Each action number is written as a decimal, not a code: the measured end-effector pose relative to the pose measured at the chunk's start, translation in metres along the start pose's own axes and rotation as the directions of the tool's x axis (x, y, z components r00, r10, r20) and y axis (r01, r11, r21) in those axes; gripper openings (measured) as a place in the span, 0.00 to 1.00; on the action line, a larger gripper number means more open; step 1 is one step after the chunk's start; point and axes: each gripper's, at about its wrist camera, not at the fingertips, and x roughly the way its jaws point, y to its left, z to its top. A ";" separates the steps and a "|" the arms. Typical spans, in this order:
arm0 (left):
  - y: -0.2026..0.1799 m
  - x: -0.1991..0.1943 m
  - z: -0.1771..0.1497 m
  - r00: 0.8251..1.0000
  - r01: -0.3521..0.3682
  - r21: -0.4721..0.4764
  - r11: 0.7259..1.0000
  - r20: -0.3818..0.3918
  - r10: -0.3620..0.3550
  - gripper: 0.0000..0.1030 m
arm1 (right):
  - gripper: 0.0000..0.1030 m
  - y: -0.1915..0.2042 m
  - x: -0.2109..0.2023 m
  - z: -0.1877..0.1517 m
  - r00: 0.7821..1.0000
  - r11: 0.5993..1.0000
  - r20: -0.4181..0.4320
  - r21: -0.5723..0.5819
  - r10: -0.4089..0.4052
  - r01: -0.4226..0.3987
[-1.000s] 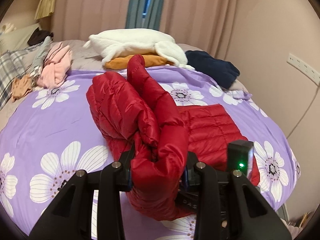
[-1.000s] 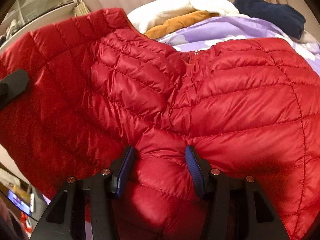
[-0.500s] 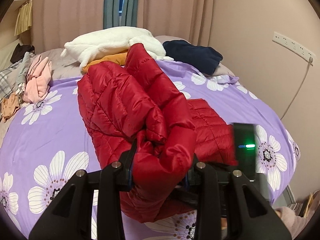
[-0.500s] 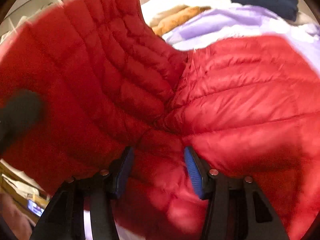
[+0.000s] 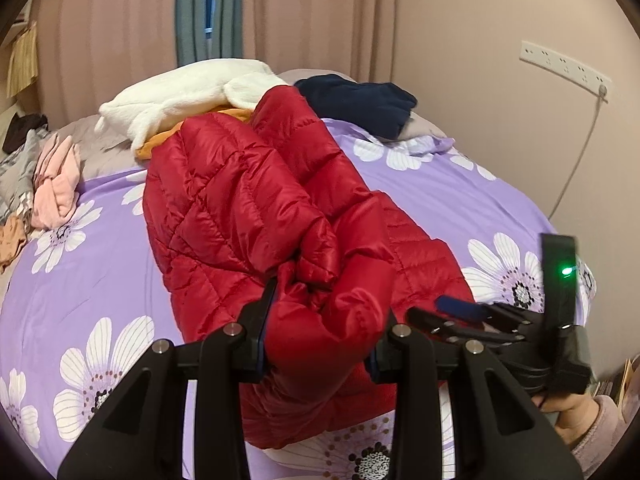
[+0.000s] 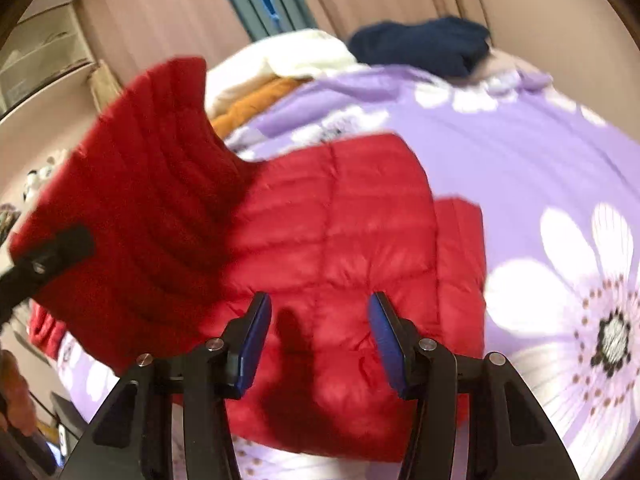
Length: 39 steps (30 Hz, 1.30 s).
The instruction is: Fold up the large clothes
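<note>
A red quilted down jacket (image 5: 224, 216) lies on the purple flowered bedspread (image 5: 440, 200). My left gripper (image 5: 320, 320) is shut on a bunched fold of it and holds that part raised above the rest. In the right wrist view the left gripper's finger (image 6: 52, 252) shows at the left edge, clamped on the lifted red flap. My right gripper (image 6: 318, 336) hovers open over the flat part of the jacket (image 6: 340, 240) and casts a shadow on it. No fabric is pinched between its blue pads (image 6: 254, 336). From the left wrist view, the right gripper (image 5: 426, 307) sits by the jacket's right edge.
At the head of the bed lie a white fleece (image 5: 184, 96) over an orange garment (image 5: 160, 142), and a navy garment (image 5: 360, 100). Pink clothes (image 5: 56, 184) are piled at the left. A wall with a socket strip (image 5: 564, 68) runs along the right. A sleeved hand (image 5: 576, 416) holds the right gripper.
The right gripper, which pinched the jacket in both earlier frames, has come off it and drawn back to the right. The left gripper carried its raised fold sideways across the bed.
</note>
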 end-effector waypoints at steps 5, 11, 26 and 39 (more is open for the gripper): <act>-0.019 0.011 -0.004 0.999 0.028 0.052 0.998 -0.026 -0.027 0.34 | 0.52 -0.003 0.022 -0.005 0.998 0.999 -0.039 0.031 0.039 -0.038; -0.034 0.043 -0.019 0.985 0.130 0.082 0.988 -0.125 -0.120 0.34 | 0.51 -0.022 0.015 -0.001 0.990 0.986 -0.054 0.103 0.134 -0.128; -0.051 0.061 -0.035 0.972 0.179 0.131 0.975 -0.176 -0.155 0.35 | 0.79 -0.053 0.000 0.044 0.898 0.859 0.030 0.278 0.440 -0.430; -0.040 0.033 -0.029 0.952 0.276 0.081 0.958 -0.162 -0.261 0.45 | 0.14 -0.016 -0.011 0.057 0.949 0.947 0.057 0.073 0.310 -0.314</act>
